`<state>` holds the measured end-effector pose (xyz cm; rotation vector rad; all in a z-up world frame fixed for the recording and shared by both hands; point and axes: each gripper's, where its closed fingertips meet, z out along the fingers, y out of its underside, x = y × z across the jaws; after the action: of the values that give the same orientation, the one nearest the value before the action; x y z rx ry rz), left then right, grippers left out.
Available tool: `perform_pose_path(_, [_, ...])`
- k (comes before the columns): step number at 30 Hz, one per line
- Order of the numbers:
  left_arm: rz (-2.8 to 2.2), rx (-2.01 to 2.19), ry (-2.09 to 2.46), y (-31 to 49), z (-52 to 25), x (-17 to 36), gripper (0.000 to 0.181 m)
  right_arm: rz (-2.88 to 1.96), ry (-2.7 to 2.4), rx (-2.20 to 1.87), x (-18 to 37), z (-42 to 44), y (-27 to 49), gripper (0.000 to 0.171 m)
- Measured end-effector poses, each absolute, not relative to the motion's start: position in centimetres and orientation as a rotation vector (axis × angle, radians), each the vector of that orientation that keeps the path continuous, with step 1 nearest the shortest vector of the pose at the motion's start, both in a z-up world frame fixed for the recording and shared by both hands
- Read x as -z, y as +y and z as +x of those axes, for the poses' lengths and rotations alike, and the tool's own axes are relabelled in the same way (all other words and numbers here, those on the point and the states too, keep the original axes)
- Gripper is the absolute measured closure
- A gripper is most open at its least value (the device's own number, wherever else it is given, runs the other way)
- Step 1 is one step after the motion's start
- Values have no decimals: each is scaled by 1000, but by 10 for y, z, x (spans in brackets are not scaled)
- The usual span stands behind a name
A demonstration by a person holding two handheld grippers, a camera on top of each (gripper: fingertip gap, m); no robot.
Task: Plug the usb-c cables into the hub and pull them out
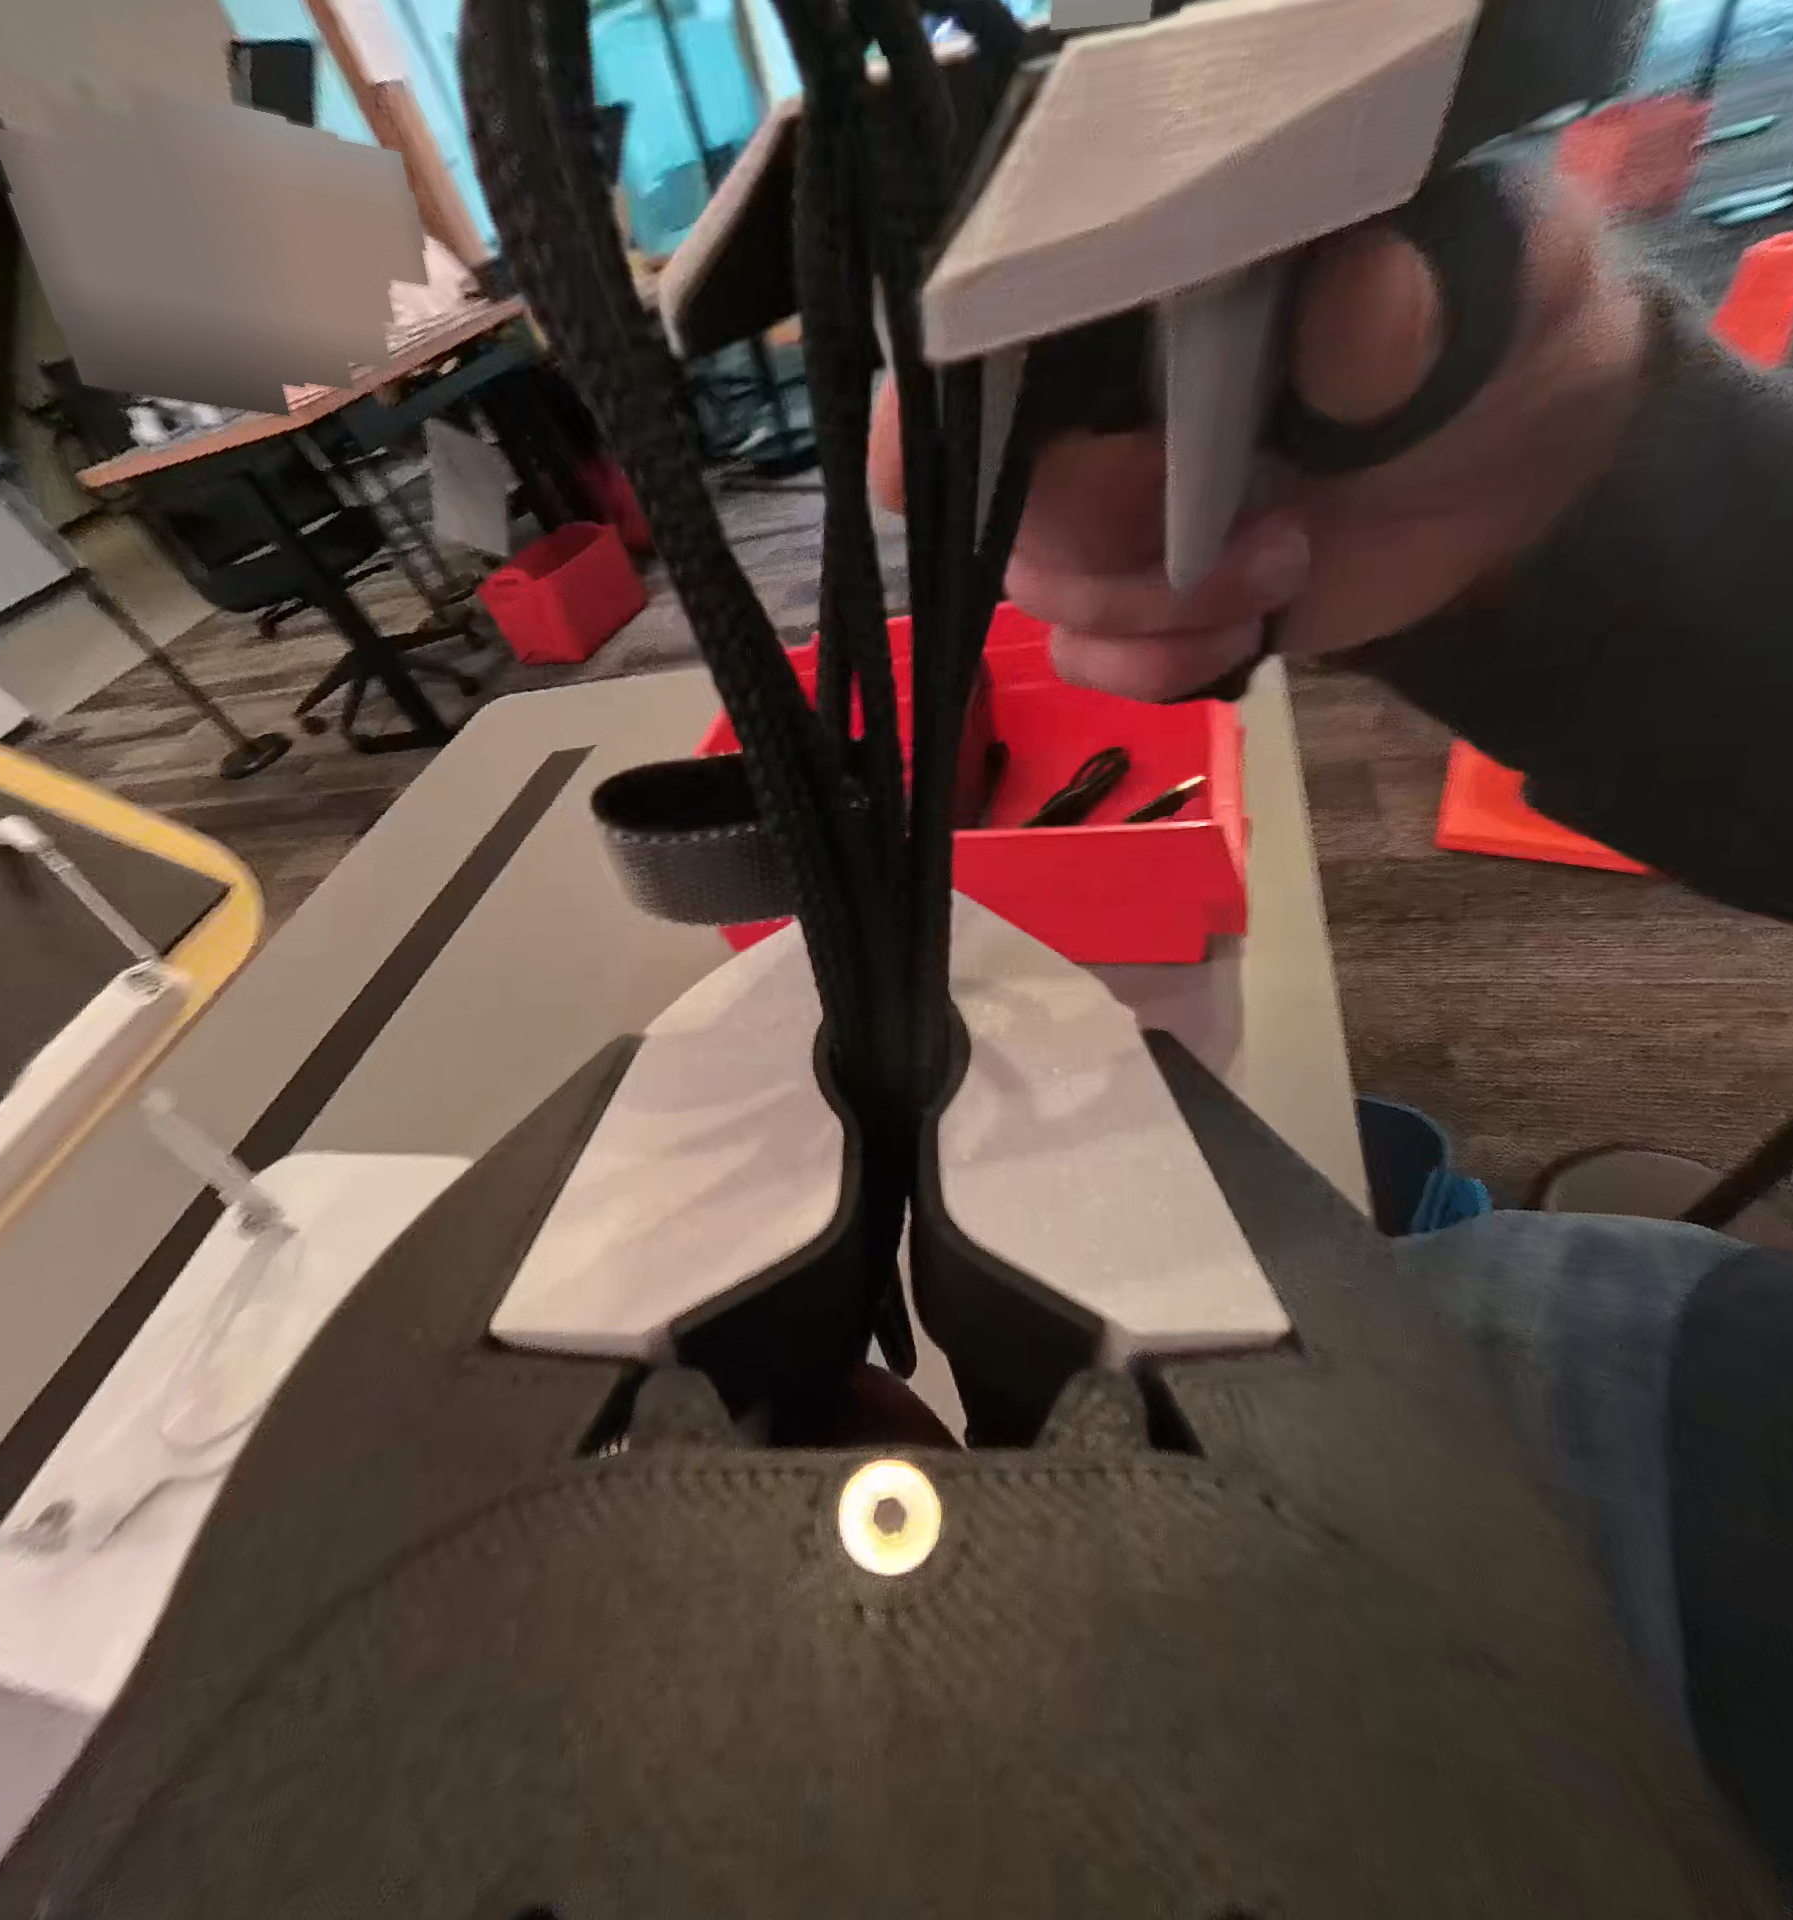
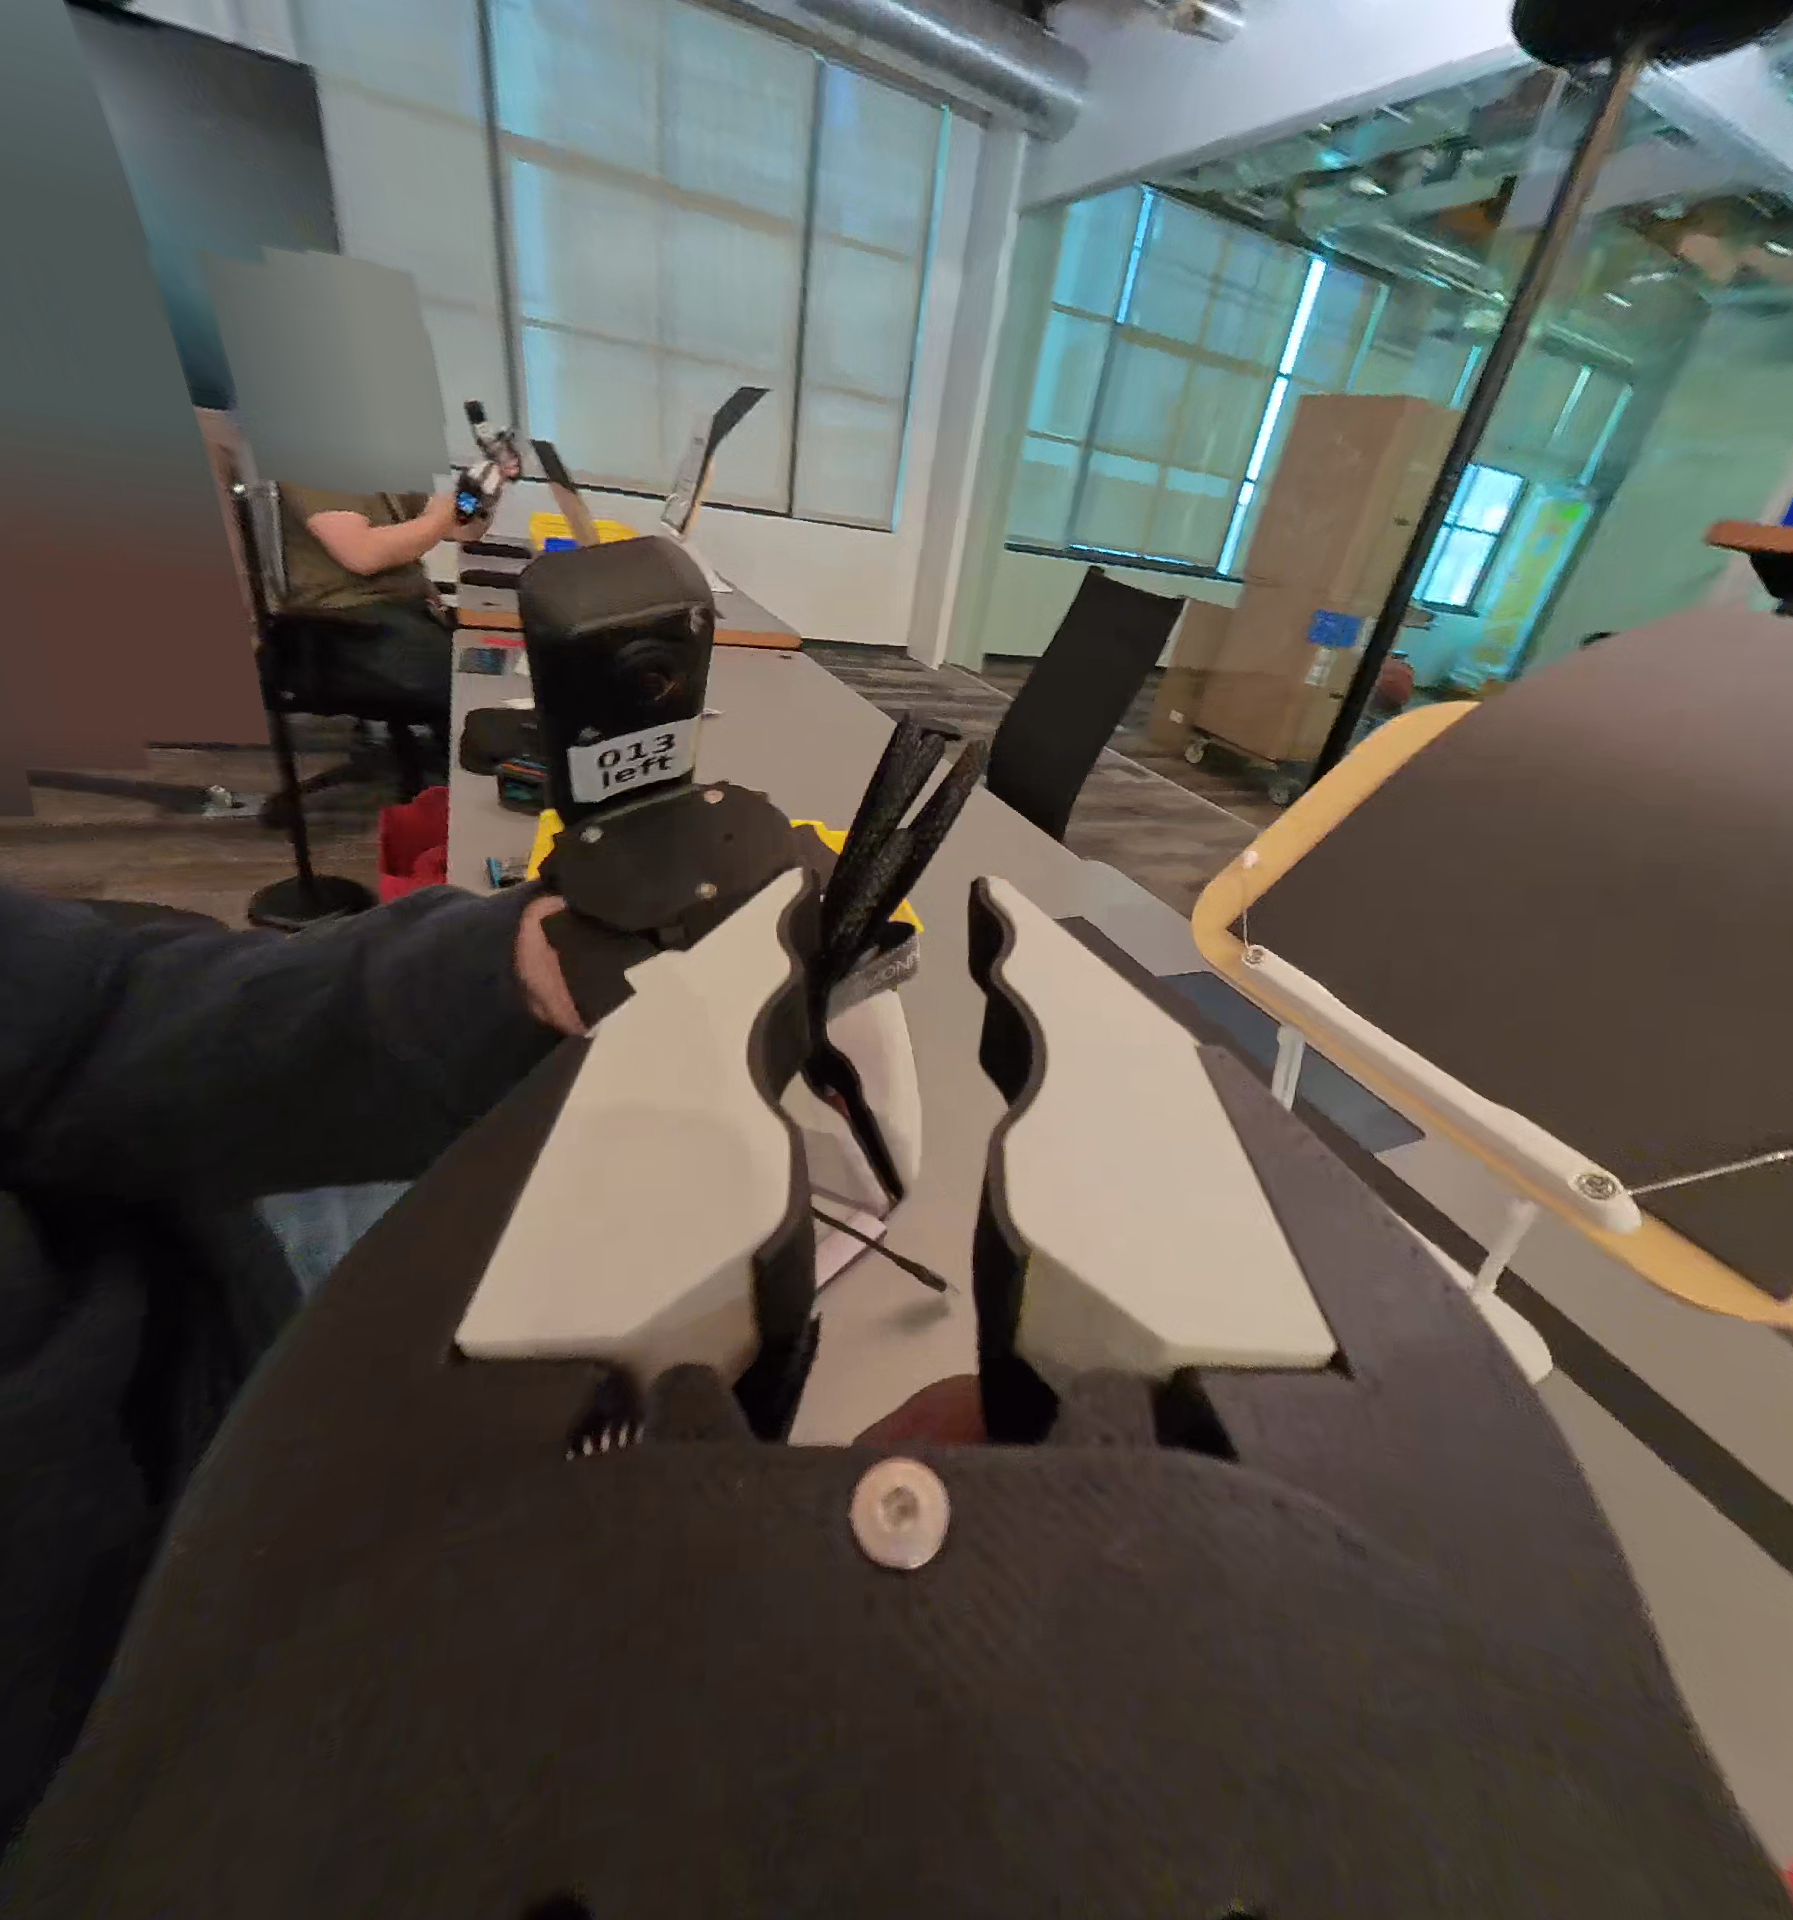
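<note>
Your left gripper [image 1: 887, 1195] is clamped tight on a bundle of black braided cables [image 1: 850, 623], lifted clear above the grey table [image 1: 435, 997], a grey strap [image 1: 684, 862] looped round them. Your right gripper [image 2: 887, 1049] hangs wide apart, holding nothing, just beside the bundle's loose ends. No hub in sight here, so this looks like the sorting stage, no plugging yet. Next, you'll need to single out one connector and close on it squarely. The red bin [image 1: 1079, 873] sits behind with spare cables.
</note>
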<state>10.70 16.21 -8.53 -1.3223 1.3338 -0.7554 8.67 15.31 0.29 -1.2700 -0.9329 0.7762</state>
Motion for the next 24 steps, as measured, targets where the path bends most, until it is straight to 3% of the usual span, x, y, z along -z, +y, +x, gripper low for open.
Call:
perform_pose_path(5, [-1198, 965, 1413, 136, 107, 81, 178, -1211, -1018, -881, -3, 85, 133, 141])
perform_pose_path(9, [-1137, 1137, 1335, 129, 99, 67, 178, -1176, -938, -1038, -9, 93, 130, 150])
perform_pose_path(24, [-941, 1497, 1297, 102, 84, 49, 178, -1311, -1164, -509, 26, 34, 128, 148])
